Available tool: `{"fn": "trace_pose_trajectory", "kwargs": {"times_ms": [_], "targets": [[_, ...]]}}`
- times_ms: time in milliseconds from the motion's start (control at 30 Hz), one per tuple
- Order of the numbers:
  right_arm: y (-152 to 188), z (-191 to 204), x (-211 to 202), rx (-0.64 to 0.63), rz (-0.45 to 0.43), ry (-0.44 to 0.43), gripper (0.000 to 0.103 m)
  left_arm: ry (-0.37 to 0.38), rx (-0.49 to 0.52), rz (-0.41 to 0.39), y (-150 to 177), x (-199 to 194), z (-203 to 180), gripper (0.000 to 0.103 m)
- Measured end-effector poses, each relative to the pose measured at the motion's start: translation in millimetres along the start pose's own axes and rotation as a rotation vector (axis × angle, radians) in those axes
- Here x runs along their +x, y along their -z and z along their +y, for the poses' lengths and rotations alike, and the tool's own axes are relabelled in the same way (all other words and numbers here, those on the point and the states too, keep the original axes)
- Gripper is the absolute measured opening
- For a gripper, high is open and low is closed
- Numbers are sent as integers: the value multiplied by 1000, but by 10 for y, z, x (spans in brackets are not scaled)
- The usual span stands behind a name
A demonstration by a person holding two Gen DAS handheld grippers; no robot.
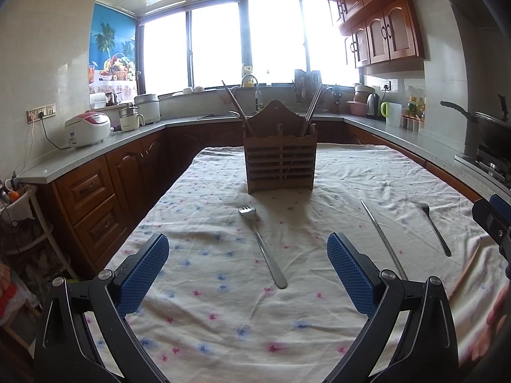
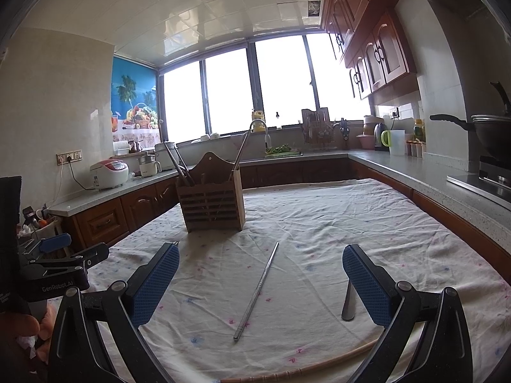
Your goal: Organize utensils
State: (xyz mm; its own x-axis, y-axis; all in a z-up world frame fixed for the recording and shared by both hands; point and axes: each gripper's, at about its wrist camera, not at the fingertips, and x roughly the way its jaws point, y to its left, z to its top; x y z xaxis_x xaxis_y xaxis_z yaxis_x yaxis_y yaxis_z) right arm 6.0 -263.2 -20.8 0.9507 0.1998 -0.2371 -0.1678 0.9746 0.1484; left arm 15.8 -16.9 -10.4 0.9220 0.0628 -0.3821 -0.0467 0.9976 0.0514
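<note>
fork [image 2: 348,303]: head hidden behind right gripper finger | wooden chopstick [image 2: 319,371]: cut off at bottom edge

The left gripper [image 1: 248,269] hangs level and forward-pointing, its blue-padded fingers [image 1: 145,273] spread wide with nothing between them. The right gripper [image 2: 260,284] matches it alongside, fingers [image 2: 367,287] parted and empty, each tool gripped from behind by a hand [image 2: 19,328].

White rice cooker [image 1: 87,128] on grey counter [image 1: 95,150] left, kettle [image 1: 372,103] and wok [image 1: 488,127] right, fruit poster [image 1: 111,49] beside window [image 1: 249,41], floral cloth [image 1: 223,287] over table
</note>
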Motion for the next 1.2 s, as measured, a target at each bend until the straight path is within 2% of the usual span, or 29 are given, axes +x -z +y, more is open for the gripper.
{"fn": "trace_pose_trajectory", "kwargs": {"times_ms": [1200], "targets": [[-38, -27, 19, 17, 12, 5, 103, 6, 14, 2, -20, 42, -55, 101]]}}
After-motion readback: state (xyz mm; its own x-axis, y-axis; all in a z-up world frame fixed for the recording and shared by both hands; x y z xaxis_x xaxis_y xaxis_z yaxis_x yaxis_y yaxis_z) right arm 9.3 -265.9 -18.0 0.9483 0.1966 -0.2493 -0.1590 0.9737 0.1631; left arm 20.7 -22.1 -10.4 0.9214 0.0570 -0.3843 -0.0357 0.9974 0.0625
